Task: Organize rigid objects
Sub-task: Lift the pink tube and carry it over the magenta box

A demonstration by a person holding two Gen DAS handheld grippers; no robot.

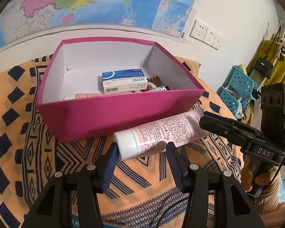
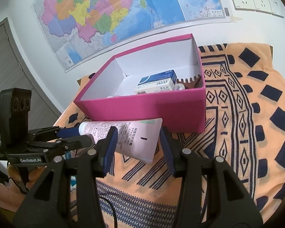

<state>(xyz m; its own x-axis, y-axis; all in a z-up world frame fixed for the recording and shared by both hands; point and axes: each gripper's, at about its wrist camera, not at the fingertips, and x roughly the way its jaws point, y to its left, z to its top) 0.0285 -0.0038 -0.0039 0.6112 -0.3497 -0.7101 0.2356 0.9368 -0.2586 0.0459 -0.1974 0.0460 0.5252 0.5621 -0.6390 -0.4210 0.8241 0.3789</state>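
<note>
A pink tube with a white cap lies on the patterned cloth just in front of the magenta box. My left gripper is open, its blue pads either side of the tube's cap end. My right gripper is open around the tube's flat crimped end; it also shows in the left wrist view. The left gripper shows in the right wrist view at the cap. Inside the box lie a blue-and-white carton, a brown comb and small tubes.
An orange cloth with dark blue patterns covers the table. A map and wall sockets are behind. A blue perforated basket and hanging clothes stand at the right. A grey door is at the left.
</note>
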